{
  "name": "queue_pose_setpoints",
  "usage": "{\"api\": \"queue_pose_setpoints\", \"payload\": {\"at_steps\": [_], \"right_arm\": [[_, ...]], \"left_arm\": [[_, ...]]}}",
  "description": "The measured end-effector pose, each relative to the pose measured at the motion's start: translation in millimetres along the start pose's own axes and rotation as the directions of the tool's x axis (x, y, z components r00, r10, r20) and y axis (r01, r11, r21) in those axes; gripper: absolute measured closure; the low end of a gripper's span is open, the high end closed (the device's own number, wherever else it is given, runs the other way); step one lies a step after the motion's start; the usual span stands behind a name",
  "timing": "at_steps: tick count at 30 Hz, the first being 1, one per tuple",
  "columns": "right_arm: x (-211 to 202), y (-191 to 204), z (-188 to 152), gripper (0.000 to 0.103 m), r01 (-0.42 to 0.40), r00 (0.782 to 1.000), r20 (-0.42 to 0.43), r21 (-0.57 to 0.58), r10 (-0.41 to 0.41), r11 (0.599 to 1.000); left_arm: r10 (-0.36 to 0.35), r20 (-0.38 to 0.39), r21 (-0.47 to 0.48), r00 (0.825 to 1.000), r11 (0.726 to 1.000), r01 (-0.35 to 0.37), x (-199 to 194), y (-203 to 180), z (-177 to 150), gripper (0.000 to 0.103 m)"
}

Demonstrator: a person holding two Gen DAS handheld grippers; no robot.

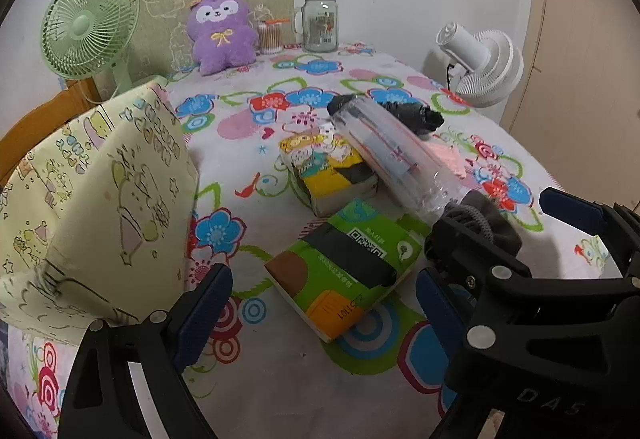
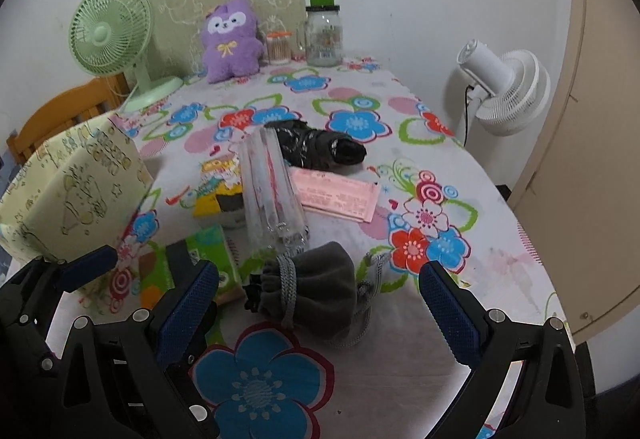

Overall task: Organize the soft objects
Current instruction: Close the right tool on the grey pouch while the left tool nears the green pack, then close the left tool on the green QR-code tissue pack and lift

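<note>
A grey drawstring pouch (image 2: 316,287) lies on the flowered tablecloth, between the fingers of my right gripper (image 2: 318,313). That gripper is open and its blue pads (image 2: 448,315) stand clear of the pouch. My left gripper (image 1: 320,309) is open too, low over a green tissue pack (image 1: 344,267) with nothing held. A yellow tissue pack (image 1: 328,167) lies just beyond it. A purple plush toy (image 1: 224,31) sits upright at the far end. On the left stands a pale yellow printed fabric bag (image 1: 100,199).
A clear plastic roll (image 1: 396,151) leans across the yellow pack, with a black bag roll (image 1: 412,115) and a pink paper (image 2: 336,195) behind it. A green fan (image 1: 90,23), glass jar (image 1: 320,23) and white fan (image 1: 484,67) ring the table.
</note>
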State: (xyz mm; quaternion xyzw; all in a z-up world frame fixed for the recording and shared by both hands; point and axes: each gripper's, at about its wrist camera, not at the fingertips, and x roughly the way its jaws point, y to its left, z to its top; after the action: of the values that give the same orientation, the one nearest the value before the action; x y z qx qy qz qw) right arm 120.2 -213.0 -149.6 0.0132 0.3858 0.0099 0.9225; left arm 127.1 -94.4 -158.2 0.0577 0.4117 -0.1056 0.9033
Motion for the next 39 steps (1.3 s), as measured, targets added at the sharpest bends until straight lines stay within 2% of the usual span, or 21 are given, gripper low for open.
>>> {"api": "queue_pose_setpoints", "payload": {"at_steps": [12, 22, 28, 34, 36, 39], "right_arm": [[16.8, -7.7, -5.2, 0.003, 0.026, 0.998, -0.057, 0.022, -0.024, 0.999], [22.5, -14.2, -6.4, 0.003, 0.024, 0.996, -0.084, 0.041, -0.02, 0.999], [29.6, -15.4, -3.3, 0.011, 0.011, 0.994, -0.107, 0.054, -0.005, 0.998], [36.2, -15.9, -0.8, 0.028, -0.002, 0.993, -0.116, 0.063, 0.009, 0.998], [36.6, -15.1, 0.0, 0.04, -0.002, 0.993, -0.114, 0.055, 0.008, 0.998], [37.1, -16.2, 1.3, 0.042, -0.001, 0.994, -0.113, 0.055, 0.007, 0.998]], "left_arm": [[-0.025, -0.072, -0.018, 0.997, 1.0, 0.024, 21.3, -5.0, -1.0, 0.009], [-0.018, -0.062, -0.024, 0.998, 1.0, 0.017, 22.2, -7.2, 0.0, 0.007], [-0.018, -0.064, -0.027, 0.998, 1.0, 0.016, 24.7, -7.8, 2.4, 0.005], [-0.012, -0.07, -0.029, 0.997, 1.0, 0.01, 27.5, -9.8, 5.7, 0.004], [-0.009, -0.069, -0.031, 0.998, 0.999, 0.007, 28.2, -10.4, 6.4, 0.003], [-0.011, -0.067, -0.031, 0.998, 0.999, 0.008, 29.2, -11.9, 7.2, 0.005]]}}
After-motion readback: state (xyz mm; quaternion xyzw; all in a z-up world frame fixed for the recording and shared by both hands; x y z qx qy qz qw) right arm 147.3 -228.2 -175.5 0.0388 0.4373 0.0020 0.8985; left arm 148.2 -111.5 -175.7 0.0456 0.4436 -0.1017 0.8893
